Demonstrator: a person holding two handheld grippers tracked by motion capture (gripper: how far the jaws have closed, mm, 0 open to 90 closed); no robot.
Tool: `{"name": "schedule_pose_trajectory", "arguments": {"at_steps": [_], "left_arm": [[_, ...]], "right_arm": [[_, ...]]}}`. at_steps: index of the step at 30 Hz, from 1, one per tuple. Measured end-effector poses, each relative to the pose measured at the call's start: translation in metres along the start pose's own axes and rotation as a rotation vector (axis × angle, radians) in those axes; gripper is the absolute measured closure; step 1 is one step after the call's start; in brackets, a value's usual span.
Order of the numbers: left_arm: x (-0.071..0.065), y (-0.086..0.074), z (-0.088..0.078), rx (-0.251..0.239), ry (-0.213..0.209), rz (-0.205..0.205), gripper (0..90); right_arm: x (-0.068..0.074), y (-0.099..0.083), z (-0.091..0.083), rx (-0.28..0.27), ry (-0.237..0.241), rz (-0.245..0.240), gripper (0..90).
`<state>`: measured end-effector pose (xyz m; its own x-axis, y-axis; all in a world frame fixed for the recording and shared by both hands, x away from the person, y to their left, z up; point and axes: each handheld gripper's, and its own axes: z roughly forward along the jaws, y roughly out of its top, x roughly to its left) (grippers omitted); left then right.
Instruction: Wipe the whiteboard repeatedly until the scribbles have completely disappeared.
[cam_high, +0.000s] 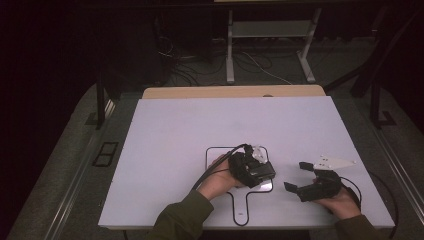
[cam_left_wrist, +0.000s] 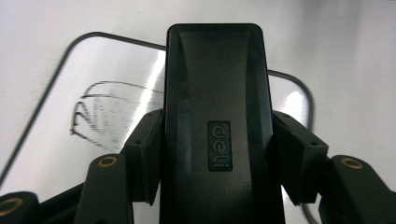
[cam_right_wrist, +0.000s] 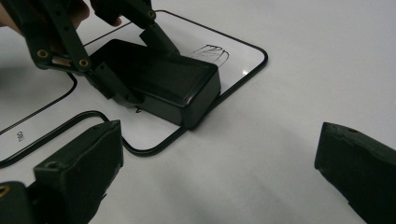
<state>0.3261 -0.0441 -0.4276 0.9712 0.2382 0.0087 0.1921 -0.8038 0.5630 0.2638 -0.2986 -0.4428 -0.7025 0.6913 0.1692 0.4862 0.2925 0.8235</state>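
High view: the left gripper (cam_high: 261, 172), at lower centre of the frame, holds a black eraser block (cam_high: 255, 174) over a small whiteboard (cam_high: 214, 154) lying on the white desk (cam_high: 175, 130). The right gripper (cam_high: 298, 176), lower right, hovers with its fingers spread wide.

Left gripper view: fingers (cam_left_wrist: 145, 154) clamp the block's long sides at mid-frame.

Right gripper view: the block rests on the board, upper left. It looks rigid, light and smooth-shelled, best gripped across its flat flanks.

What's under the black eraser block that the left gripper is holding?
The black eraser block, clamped by the left gripper, sits on a small whiteboard with a black border. A pen scribble shows beside it; any marks directly beneath it are covered.
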Motion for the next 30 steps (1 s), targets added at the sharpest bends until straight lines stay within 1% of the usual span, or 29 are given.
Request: {"name": "schedule_pose_trajectory", "arguments": {"at_steps": [1, 4, 8, 9, 12, 14, 15, 16, 17, 19, 20, 22, 24, 26, 28, 30], "left_arm": [[0.000, 0.000, -0.001, 0.012, -0.001, 0.011, 39.3], [0.004, 0.000, 0.000, 0.000, -0.008, -0.004, 39.3], [0.015, 0.002, 0.001, 0.007, 0.013, -0.012, 39.3], [0.021, 0.003, 0.001, 0.009, 0.028, 0.016, 39.3], [0.031, 0.004, 0.002, 0.003, 0.048, -0.014, 39.3], [0.040, 0.005, 0.002, 0.022, 0.059, -0.007, 39.3], [0.044, 0.005, 0.002, 0.024, 0.067, -0.011, 39.3], [0.048, 0.006, 0.002, 0.025, 0.068, -0.022, 39.3], [0.050, 0.006, 0.002, 0.022, 0.071, -0.046, 39.3], [0.057, 0.006, 0.002, 0.031, 0.084, -0.046, 39.3], [0.061, 0.007, 0.003, 0.029, 0.096, -0.034, 39.3], [0.067, 0.008, 0.004, 0.032, 0.107, -0.051, 39.3], [0.074, 0.010, 0.005, 0.034, 0.119, -0.051, 39.3], [0.077, 0.011, 0.006, 0.029, 0.126, -0.066, 39.3], [0.082, 0.012, 0.006, 0.036, 0.138, -0.061, 39.3], [0.085, 0.013, 0.007, 0.030, 0.147, -0.073, 39.3]], "right_arm": [[0.000, 0.000, 0.000, 0.000, 0.000, 0.000, 0.2], [0.000, 0.000, 0.000, 0.001, -0.001, -0.001, 0.2], [0.000, 0.000, 0.000, 0.000, -0.001, -0.001, 0.2], [0.000, 0.000, 0.000, 0.000, -0.002, 0.000, 0.2], [0.000, 0.000, 0.000, 0.001, -0.003, 0.001, 0.2], [-0.001, 0.000, 0.000, 0.003, -0.003, 0.000, 0.2], [-0.001, 0.000, 0.000, 0.003, -0.003, -0.001, 0.2], [-0.001, 0.000, 0.000, 0.003, -0.001, 0.000, 0.2], [-0.001, 0.000, 0.000, 0.002, -0.001, 0.001, 0.2], [-0.001, 0.000, -0.001, 0.000, -0.002, 0.001, 0.2], [-0.001, 0.000, -0.001, 0.001, -0.001, 0.002, 0.2], [-0.001, 0.000, -0.001, 0.002, -0.001, 0.002, 0.2], [-0.001, 0.000, -0.001, 0.001, -0.001, 0.002, 0.2], [-0.001, 0.000, -0.001, 0.000, -0.001, 0.001, 0.2], [-0.001, 0.000, -0.001, -0.001, -0.002, 0.000, 0.2], [-0.001, 0.000, -0.001, -0.003, -0.001, 0.001, 0.2]]}}
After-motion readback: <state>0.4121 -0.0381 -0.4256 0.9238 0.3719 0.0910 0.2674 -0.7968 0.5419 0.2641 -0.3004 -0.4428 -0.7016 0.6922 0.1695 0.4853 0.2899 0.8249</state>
